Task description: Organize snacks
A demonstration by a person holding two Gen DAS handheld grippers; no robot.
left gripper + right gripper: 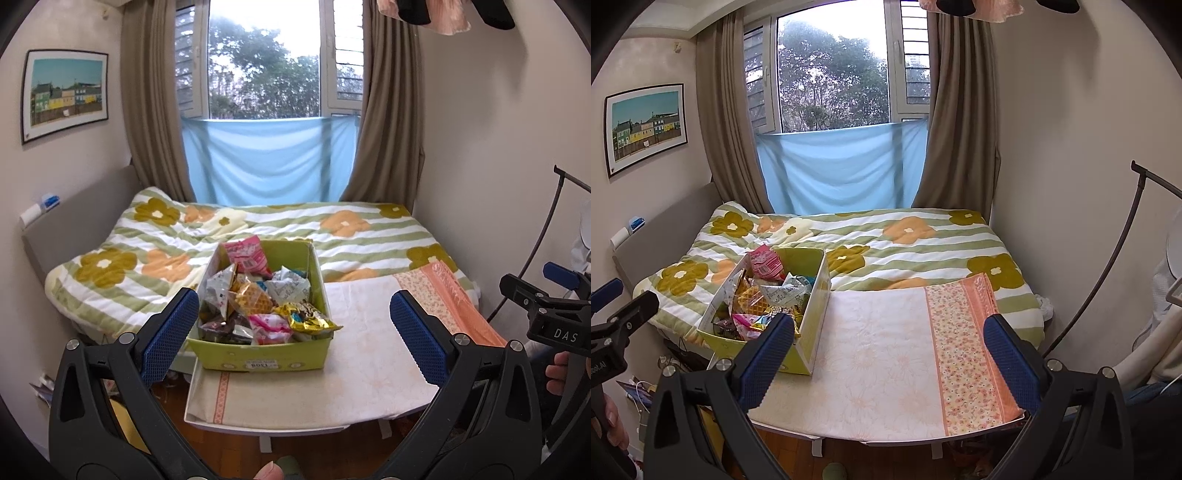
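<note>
a light green cardboard box stood on the left part of a small table covered with a pale floral cloth, its far end close to the bed. the box was filled to the brim with loose snack packets: a pink packet stood upright at the far end, a clear packet holding a golden waffle-patterned snack lay near the middle, a white crinkled packet lay beside it, and a shiny gold packet hung over the near right corner. a pink-and-white packet lay at the near edge.

the left gripper, black with blue ridged pads, hung in front of the box with its fingers spread wide and nothing between them; in its own view the left pad overlapped the box's near left corner, though contact could not be judged. the right gripper hovered over the bare cloth to the right of the box, its fingers also wide apart and holding nothing.

the cloth's right strip carried an orange flowered border. behind the table lay a bed with a green-striped quilt printed with olive and orange flowers. a light blue sheet hung across the lower window between brown curtains, and a framed picture of coloured houses hung on the left wall.
</note>
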